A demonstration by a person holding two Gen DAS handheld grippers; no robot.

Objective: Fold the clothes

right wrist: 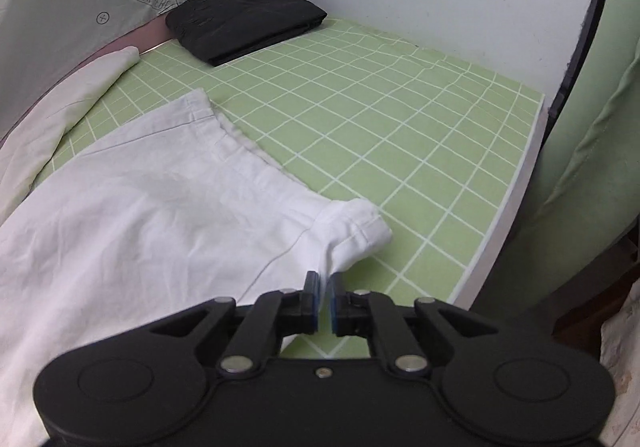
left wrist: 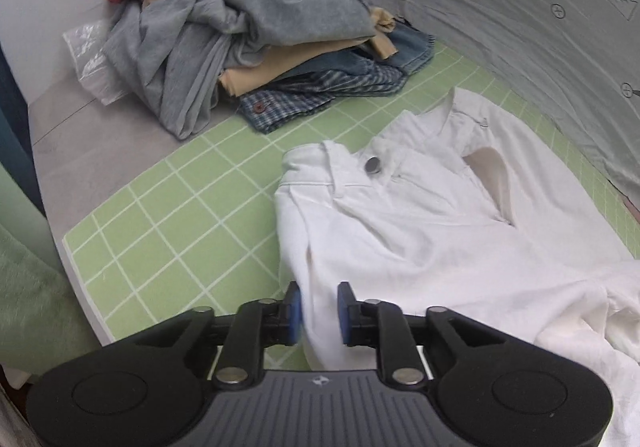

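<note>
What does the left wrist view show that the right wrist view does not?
Only the left wrist view shows the heap of unfolded clothes, the white trousers' waistband button and the left gripper, whose jaws stand apart around the trousers' edge. Only the right wrist view shows the folded black garment, a trouser hem and the right gripper, nearly closed. Both show the white trousers on the green grid mat.

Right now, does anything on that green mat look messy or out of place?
Yes. The white trousers lie rumpled, one leg hem curled over itself. Behind them, the clothes pile is a loose heap spilling off the green mat.
</note>
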